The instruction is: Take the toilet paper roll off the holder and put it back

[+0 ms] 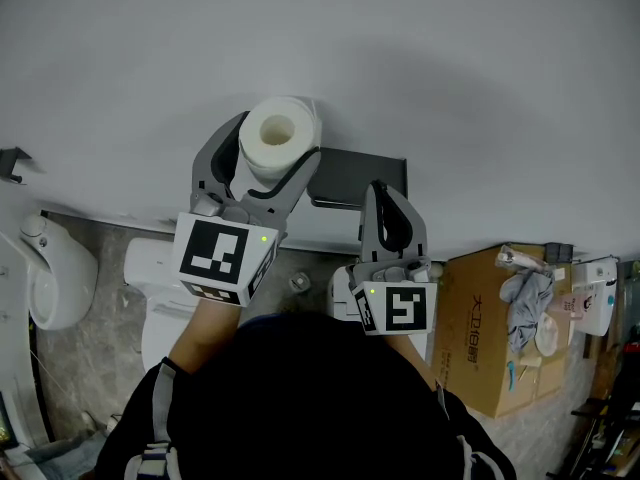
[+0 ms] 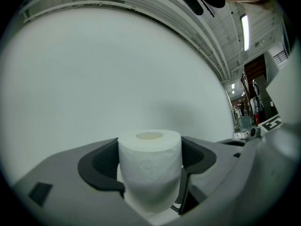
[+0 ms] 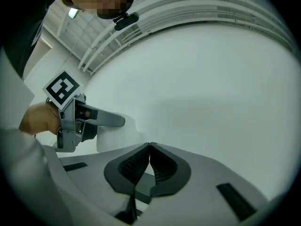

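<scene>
Your left gripper clamps the toilet paper roll upright before the plain white wall, just left of the dark holder. Your right gripper has its jaws together, empty. A toilet and a cardboard box stand on the grey tiled floor.

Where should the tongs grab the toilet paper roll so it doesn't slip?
Grab the toilet paper roll on its round sides, about halfway up, coming in level from the person's side. It stands upright with its hole on top, so its curved sides fit snugly between the two jaws, just as the left tongs hold it. Probably squeeze gently, since it looks soft.
</scene>
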Tool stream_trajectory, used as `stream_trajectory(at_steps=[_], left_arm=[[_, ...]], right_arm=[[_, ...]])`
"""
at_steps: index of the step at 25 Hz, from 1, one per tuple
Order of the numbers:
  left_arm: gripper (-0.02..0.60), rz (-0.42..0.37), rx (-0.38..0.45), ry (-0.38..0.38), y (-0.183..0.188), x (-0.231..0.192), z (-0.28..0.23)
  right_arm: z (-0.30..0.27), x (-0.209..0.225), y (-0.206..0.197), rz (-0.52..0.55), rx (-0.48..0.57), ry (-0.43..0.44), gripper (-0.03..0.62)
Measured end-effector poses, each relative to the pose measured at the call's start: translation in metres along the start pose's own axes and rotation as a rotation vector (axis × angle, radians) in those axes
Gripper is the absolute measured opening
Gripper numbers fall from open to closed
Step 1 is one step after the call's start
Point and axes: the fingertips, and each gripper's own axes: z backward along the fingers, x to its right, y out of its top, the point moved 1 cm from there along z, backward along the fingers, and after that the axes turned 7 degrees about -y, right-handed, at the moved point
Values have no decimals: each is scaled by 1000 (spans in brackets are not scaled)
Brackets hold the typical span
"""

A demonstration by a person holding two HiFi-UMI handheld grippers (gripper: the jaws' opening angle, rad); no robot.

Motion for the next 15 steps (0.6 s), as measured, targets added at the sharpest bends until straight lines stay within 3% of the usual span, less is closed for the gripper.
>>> stream_trajectory(at_steps=[15], left_arm=[[382,-11,10,-81,5,33,-29]], right_arm=[[13,30,-2,0,-1,-63,23]])
